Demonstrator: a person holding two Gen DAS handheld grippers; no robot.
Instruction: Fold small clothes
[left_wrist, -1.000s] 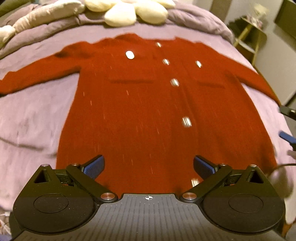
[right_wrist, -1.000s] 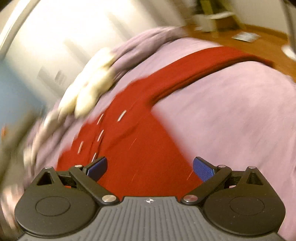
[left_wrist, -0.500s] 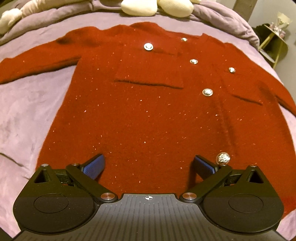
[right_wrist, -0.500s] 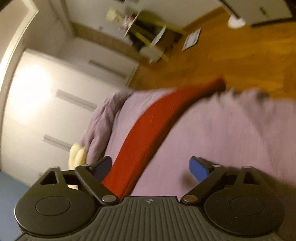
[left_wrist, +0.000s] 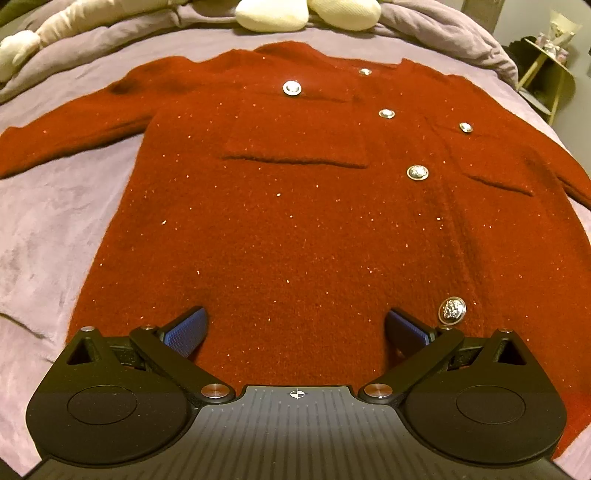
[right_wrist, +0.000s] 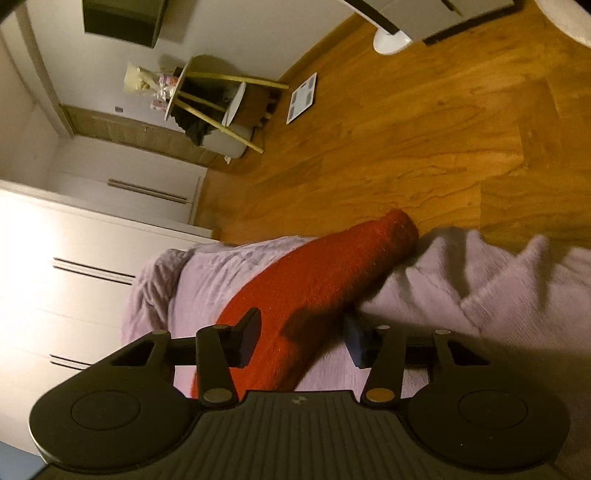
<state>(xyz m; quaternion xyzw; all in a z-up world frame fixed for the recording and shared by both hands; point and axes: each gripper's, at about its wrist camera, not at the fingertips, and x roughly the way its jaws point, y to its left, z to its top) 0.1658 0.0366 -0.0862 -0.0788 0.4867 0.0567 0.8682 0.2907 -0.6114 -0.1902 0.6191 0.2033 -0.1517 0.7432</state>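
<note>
Sleeve (right_wrist: 325, 269) first: right gripper (right_wrist: 301, 341) has just been closing, sleeve between the jaws but gap at both pads, so not gripped yet. Close fully near the cuff at 1 o'clock, then carry across the chest. Left gripper (left_wrist: 295, 328) wide open, empty, low over the hem. Cardigan (left_wrist: 295, 229) flat on the bed (left_wrist: 44, 229). Count: 1 cardigan, 6 silver buttons, 2 pocket flaps

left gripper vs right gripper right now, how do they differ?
The left gripper stands wide open above the cardigan's lower front; the right gripper is narrower, its jaws having just been closing around the sleeve, pads not yet clearly pressing. Left faces the buttoned body; right faces the sleeve's cuff end and the wooden floor. Both have blue pads.
</note>
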